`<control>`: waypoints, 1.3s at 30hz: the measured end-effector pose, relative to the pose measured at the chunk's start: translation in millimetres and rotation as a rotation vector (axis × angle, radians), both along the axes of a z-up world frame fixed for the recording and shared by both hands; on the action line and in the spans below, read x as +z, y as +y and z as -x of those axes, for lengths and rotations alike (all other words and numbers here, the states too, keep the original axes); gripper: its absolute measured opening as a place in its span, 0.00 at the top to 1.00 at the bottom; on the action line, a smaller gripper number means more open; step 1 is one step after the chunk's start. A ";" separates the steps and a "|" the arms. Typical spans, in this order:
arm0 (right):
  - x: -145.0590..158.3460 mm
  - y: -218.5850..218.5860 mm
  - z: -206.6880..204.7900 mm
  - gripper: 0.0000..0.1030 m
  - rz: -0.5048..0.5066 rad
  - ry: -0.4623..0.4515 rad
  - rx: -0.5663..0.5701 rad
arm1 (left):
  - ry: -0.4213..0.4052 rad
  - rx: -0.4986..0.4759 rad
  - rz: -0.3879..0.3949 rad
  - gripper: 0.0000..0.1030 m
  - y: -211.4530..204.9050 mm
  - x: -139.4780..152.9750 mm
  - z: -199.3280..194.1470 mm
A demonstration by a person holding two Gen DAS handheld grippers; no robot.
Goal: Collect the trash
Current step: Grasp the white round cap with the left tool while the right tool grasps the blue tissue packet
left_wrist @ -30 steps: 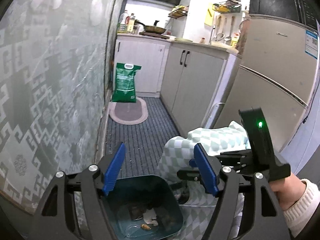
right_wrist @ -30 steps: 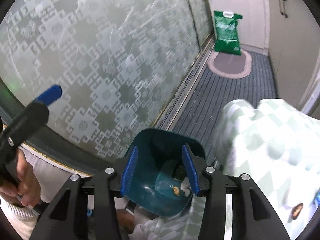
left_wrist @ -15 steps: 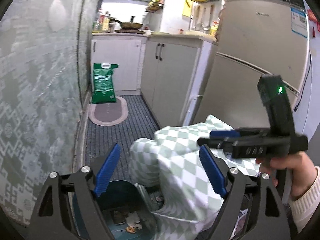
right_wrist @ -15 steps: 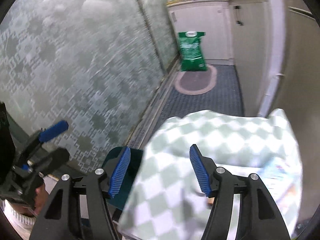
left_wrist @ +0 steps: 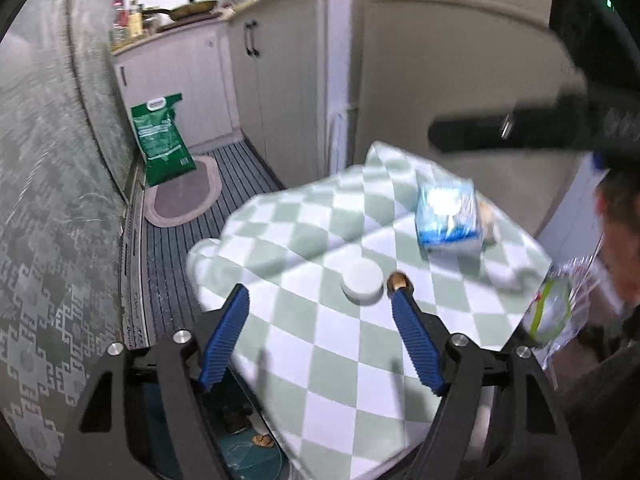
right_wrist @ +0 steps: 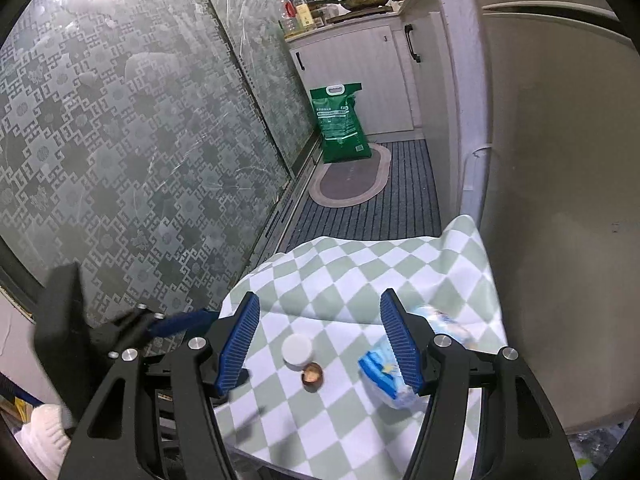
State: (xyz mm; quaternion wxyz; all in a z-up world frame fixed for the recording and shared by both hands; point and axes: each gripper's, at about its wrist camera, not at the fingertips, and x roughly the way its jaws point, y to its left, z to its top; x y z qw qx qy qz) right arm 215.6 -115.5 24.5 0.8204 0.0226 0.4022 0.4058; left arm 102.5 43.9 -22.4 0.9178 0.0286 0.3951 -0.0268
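A small table with a green-and-white checked cloth [left_wrist: 320, 344] [right_wrist: 360, 264] carries a white round cap [left_wrist: 362, 280] [right_wrist: 297, 349], a small brown nut-like scrap [left_wrist: 398, 280] [right_wrist: 312, 374] and a blue-and-white tissue pack [left_wrist: 448, 212] [right_wrist: 384, 376]. My left gripper [left_wrist: 320, 340] is open and empty above the cloth's near edge. My right gripper [right_wrist: 320, 344] is open and empty, its jaws spanning the cap and the scrap from above. A teal trash bin [left_wrist: 248, 456] with scraps sits below the table's left edge.
A patterned glass sliding door [right_wrist: 140, 140] runs along the left. A green sack [right_wrist: 342, 124] and an oval mat [right_wrist: 352, 180] lie on the striped floor by white cabinets [left_wrist: 280, 80]. A fridge [right_wrist: 560, 200] stands right. A plastic bottle [left_wrist: 548, 312] is at the table's right.
Both grippers have risen from the trash bin up over the table. The bin has dropped out of the right wrist view, and the cap, scrap and tissue pack have come into sight.
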 end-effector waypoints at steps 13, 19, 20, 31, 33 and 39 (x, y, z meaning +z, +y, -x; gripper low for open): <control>0.5 -31.1 -28.5 0.38 -0.014 0.008 -0.040 | 0.097 -0.037 -0.032 0.34 -12.7 -32.4 -41.5; -0.6 -29.2 -29.5 0.27 0.019 0.004 0.028 | 0.109 -0.055 -0.024 0.58 -19.7 -33.3 -50.0; 0.4 -26.1 -26.1 0.24 0.042 -0.018 0.067 | 0.112 -0.056 -0.019 0.63 -19.8 -33.0 -50.1; -31.6 -15.2 10.4 0.13 0.340 -0.312 0.309 | 0.126 -0.039 0.025 0.69 -18.1 -23.7 -48.0; -39.2 -14.0 8.6 0.13 0.347 -0.303 0.324 | 0.125 -0.027 0.042 0.69 -16.1 -20.2 -47.1; -53.8 -11.5 0.1 0.11 0.340 -0.277 0.354 | 0.108 -0.016 0.085 0.69 -14.7 -10.7 -44.4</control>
